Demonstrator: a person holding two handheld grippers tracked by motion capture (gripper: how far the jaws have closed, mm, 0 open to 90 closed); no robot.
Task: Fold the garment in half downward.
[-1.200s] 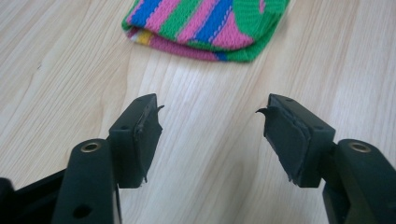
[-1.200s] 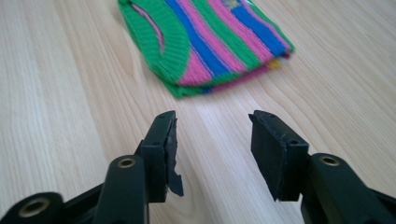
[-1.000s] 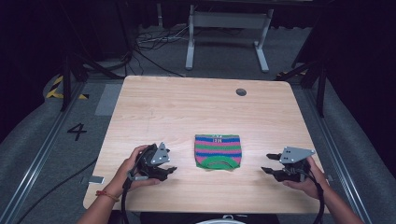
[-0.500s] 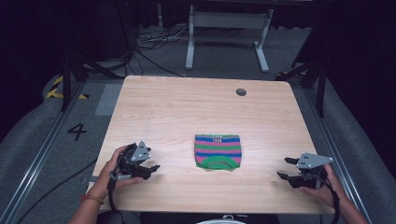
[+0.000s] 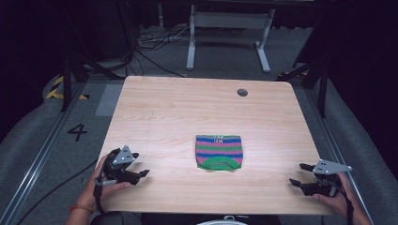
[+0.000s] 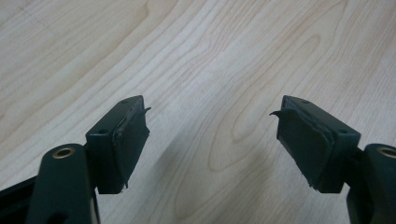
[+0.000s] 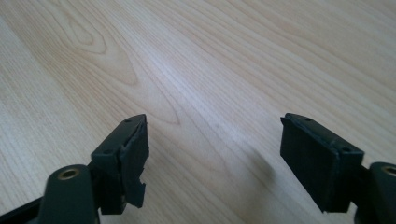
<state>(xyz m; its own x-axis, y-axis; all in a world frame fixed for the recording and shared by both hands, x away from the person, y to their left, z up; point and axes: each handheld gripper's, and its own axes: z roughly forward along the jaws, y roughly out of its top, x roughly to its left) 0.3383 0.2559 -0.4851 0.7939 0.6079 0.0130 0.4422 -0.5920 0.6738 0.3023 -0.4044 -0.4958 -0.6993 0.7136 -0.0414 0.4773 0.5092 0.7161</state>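
Cloth (image 5: 219, 152), folded into a small square and striped in green, pink and blue, lies flat on the wooden table (image 5: 187, 112) a little below and right of the middle of the high view, its rounded green edge toward the bottom of the frame and a small dark label at its top edge. A round dark hole (image 5: 242, 92) sits in the tabletop toward the upper right of that view, well apart from the cloth. In the lower left of the frame the left gripper (image 5: 136, 174) rests over the table's near corner, held in the person's left hand (image 5: 101, 180), its grey plate tilted up and its tips pointing toward the right of the picture. In the lower right the right gripper (image 5: 297, 175) is held in the right hand (image 5: 335, 199) just at the table's near edge, tips pointing toward the left. Both are well apart from the cloth, which lies between them and touches neither. In the left gripper view the left gripper (image 6: 210, 116) has its two black jaws spread wide with bare wood grain between them and nothing gripped; the pads (image 6: 133, 140) look slightly frayed at their tips. In the right gripper view the right gripper (image 7: 212, 123) likewise stands wide open over bare tabletop, holding nothing. Beyond the table, in the upper part of the high view, grey floor carries loose cables (image 5: 150, 44) and the white legs of a stand (image 5: 225, 33).
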